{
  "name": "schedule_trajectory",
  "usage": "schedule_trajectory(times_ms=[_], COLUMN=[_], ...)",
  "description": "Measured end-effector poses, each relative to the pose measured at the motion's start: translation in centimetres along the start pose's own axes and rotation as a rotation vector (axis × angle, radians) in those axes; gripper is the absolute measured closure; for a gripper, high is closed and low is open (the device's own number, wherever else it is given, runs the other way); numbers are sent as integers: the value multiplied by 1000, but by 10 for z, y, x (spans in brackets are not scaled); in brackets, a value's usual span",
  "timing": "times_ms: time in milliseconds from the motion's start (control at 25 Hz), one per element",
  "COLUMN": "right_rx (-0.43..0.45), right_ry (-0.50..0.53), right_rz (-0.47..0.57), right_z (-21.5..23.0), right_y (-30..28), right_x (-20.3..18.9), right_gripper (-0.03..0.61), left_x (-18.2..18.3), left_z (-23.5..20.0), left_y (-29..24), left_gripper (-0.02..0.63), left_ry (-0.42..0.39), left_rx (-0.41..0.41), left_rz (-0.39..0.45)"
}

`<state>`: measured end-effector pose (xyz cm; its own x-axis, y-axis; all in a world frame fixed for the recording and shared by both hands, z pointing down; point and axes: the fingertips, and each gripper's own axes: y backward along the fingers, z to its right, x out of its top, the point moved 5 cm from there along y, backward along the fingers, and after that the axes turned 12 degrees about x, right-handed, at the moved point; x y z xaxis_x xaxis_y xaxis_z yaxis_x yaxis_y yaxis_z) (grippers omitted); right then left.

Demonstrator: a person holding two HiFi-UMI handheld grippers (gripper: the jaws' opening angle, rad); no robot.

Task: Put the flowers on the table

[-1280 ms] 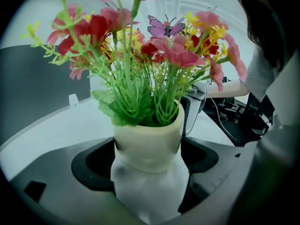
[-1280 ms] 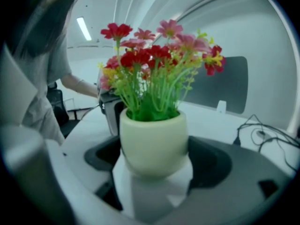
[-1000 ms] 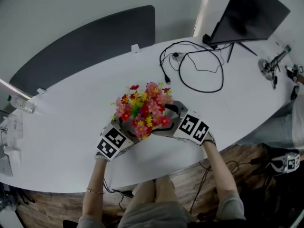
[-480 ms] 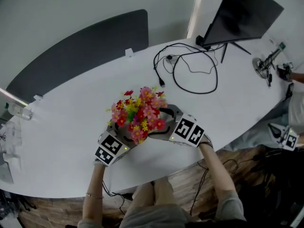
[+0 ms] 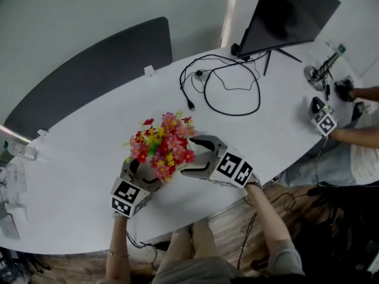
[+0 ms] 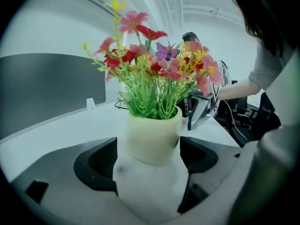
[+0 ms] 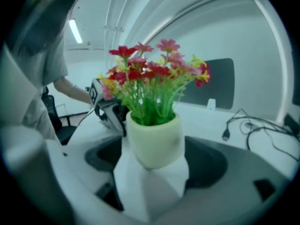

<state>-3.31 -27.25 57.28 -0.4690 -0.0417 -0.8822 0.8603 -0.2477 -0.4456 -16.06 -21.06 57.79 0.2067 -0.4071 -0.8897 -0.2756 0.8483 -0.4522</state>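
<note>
A bunch of red, pink and yellow artificial flowers (image 5: pixel 161 144) stands in a cream pot (image 6: pixel 152 135) with a white faceted base. It is near the front edge of the white table (image 5: pixel 77 158). My left gripper (image 5: pixel 142 173) reaches in under the blooms from the lower left, its jaws against both sides of the pot. My right gripper (image 5: pixel 186 157) sits just right of the flowers with its jaws spread wide and open. In the right gripper view the pot (image 7: pixel 154 139) fills the middle. Whether the base rests on the table is hidden.
A looped black cable (image 5: pixel 222 90) and a dark monitor (image 5: pixel 284 10) lie at the back right. A dark curved panel (image 5: pixel 89 76) runs behind the table. At the right edge another person's arm holds a marker cube (image 5: pixel 324 120). A bottle (image 5: pixel 18 151) sits far left.
The flowers and my left gripper have shifted left and toward the front edge. My right gripper's jaws now stand apart from the blooms instead of hugging them.
</note>
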Motion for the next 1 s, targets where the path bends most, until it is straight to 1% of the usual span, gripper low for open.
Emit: schedule_trajectory(times_ms=[160, 240, 280, 320, 360, 400, 520, 600, 680, 800, 880, 1000], right_rx=[-18, -28, -33, -39, -47, -54, -73, -86, -97, -119, -131, -142], right_ry=[-31, -49, -54, -56, -57, -62, -88, -101, -110, -116, -122, -125], right_rz=[36, 59, 66, 69, 74, 81, 100, 118, 138, 167, 199, 240], right_z=[-8, -12, -15, -18, -21, -24, -30, -34, -39, -46, -52, -59], right_y=[7, 10, 11, 11, 13, 14, 19, 23, 26, 33, 37, 45], right_x=[6, 8, 8, 8, 9, 10, 10, 13, 17, 25, 33, 44], right_gripper=[144, 150, 155, 166, 194, 229, 309, 382, 427, 480, 505, 525], left_x=[-1, -2, -2, -1, -1, 0, 2, 4, 8, 16, 23, 36], left_z=[0, 3, 5, 7, 8, 10, 15, 17, 21, 28, 34, 40], left_y=[13, 19, 22, 26, 29, 32, 38, 43, 48, 57, 62, 71], left_gripper=[188, 204, 226, 282, 361, 397, 417, 431, 454, 525, 546, 561], left_ry=[54, 74, 81, 89, 99, 109, 126, 131, 138, 153, 156, 166], left_rx=[35, 49, 60, 73, 86, 95, 99, 100, 106, 114, 112, 110], left_rz=[10, 21, 26, 33, 42, 48, 45, 40, 44, 63, 69, 89])
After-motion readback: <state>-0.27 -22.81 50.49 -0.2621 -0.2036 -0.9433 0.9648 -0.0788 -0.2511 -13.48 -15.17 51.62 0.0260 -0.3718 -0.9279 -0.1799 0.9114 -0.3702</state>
